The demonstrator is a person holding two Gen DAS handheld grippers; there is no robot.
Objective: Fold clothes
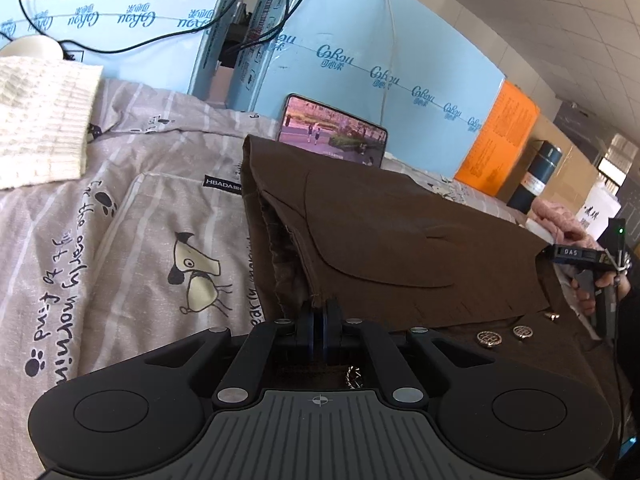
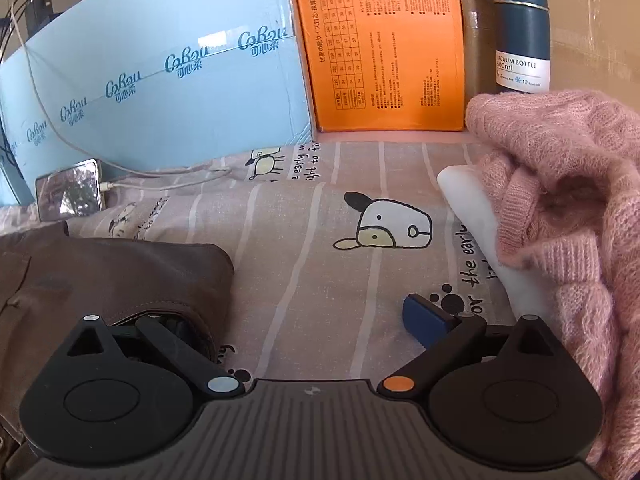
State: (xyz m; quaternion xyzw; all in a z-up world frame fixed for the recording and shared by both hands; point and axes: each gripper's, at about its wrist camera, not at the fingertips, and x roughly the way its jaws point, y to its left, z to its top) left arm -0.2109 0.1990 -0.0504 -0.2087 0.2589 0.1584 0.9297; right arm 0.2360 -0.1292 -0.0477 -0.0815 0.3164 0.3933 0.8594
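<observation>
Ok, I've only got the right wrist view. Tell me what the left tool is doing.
Observer: The left tool is shut on the near edge of the brown garment.
Operator: Describe what's by that grip.
Observer: Metal buttons on the brown cloth, just beside it.
Operator: Report anything off to the far left of that view.
Observer: A white knit lies on the sheet, apart from the garment.

The right gripper (image 2: pixel 304 320) hung wide open over the striped cartoon-dog bedsheet (image 2: pixel 320 248), its left finger tucked into the folded brown garment (image 2: pixel 112 276). A fuzzy pink knitted sweater (image 2: pixel 568 208) lay heaped alongside.
</observation>
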